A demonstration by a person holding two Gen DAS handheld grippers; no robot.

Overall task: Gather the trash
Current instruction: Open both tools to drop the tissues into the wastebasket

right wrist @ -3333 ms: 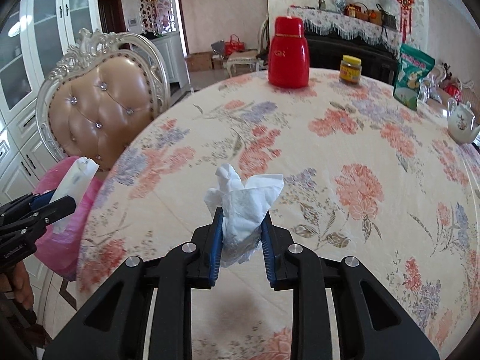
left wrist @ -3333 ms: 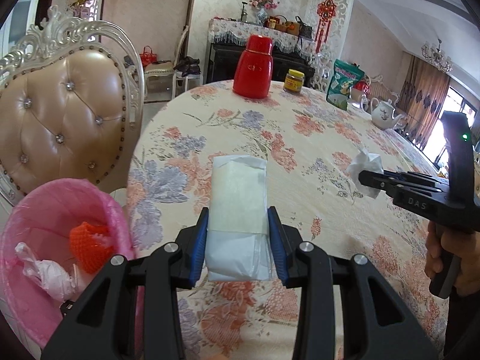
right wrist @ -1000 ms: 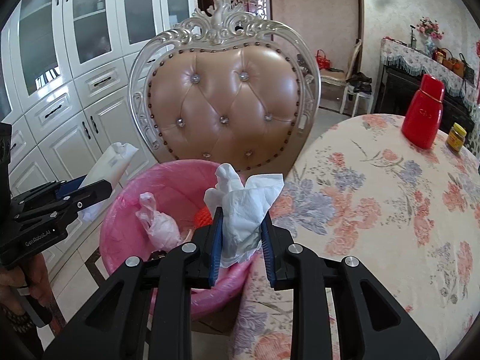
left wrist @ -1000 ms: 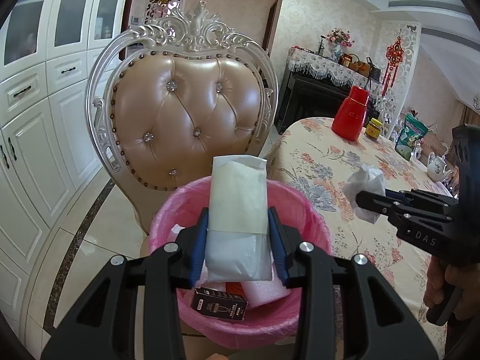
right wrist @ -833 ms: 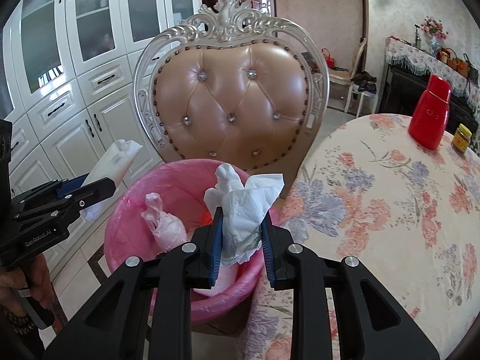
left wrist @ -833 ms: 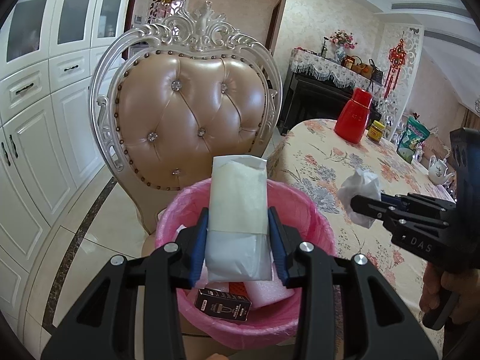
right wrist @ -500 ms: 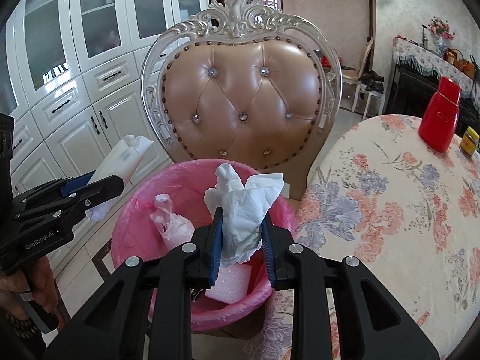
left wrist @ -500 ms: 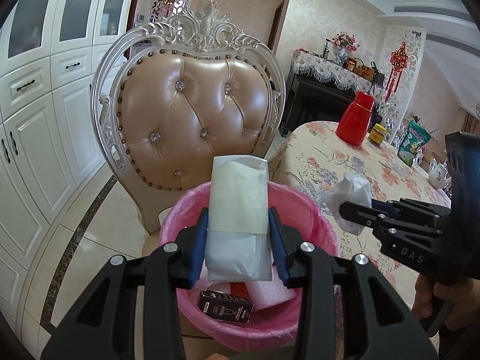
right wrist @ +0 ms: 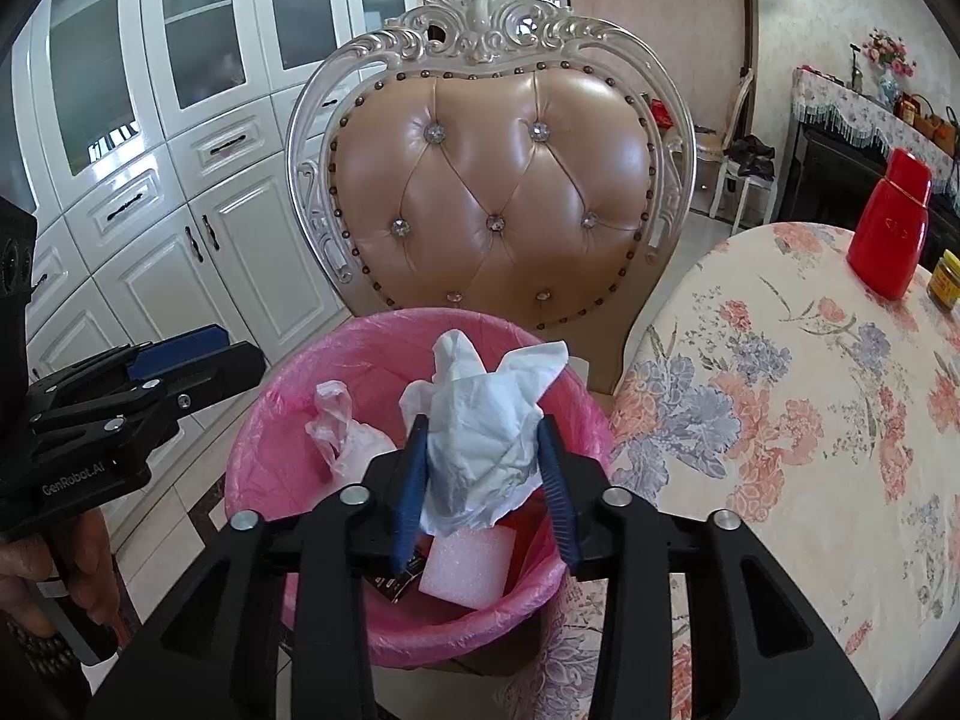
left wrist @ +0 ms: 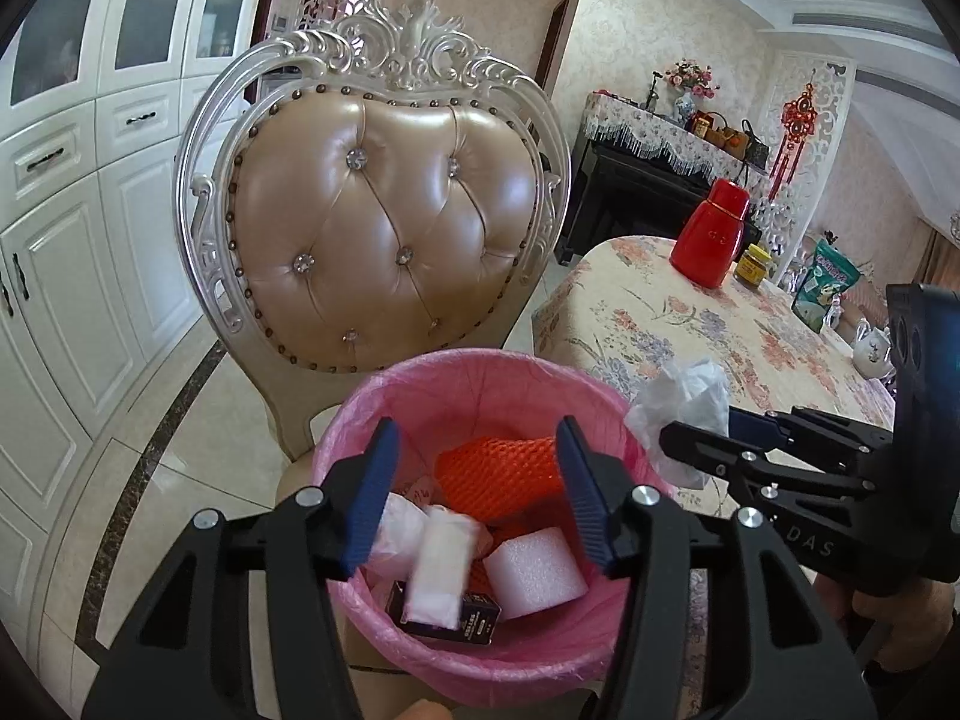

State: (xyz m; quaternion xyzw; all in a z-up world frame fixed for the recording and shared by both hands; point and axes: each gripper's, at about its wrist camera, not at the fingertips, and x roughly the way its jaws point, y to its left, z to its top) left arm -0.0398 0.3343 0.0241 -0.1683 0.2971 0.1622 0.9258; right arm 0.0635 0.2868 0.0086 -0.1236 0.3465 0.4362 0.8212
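Saw the left tongs (left wrist: 474, 480) spread wide with nothing between the blue pads, poised above the mouth of the pink-lined bin (left wrist: 480, 372). Found the right tongs (right wrist: 483, 468) pinching a crumpled tissue (right wrist: 486, 414), pads against both of its sides, the paper sticking up over the near rim of that bin, just beside the counter's edge. Noted inside the bin, nearest, a small dark box (left wrist: 474, 624) with a blurred white packet (left wrist: 435, 576) lying across it. Spotted a white foam block (left wrist: 534, 570) just right of the packet, an orange foam net (left wrist: 498, 474) behind both, and a knotted clear plastic bag (right wrist: 342, 432) against the left wall. Could not tell whether the packet rested or hung in the air. Made out, directly behind the bin, a tufted tan chair (left wrist: 384, 228) with a carved silver-white frame. Saw to the right the round counter (left wrist: 690, 330) under a floral cloth, carrying well apart from the bin a red flask (left wrist: 711, 240), a small yellow-lidded jar (left wrist: 753, 261) just beside it, a green bag (left wrist: 825, 288) and a white teapot (left wrist: 873, 348) farther along. Took in white cabinets (left wrist: 60, 210) along the left wall.
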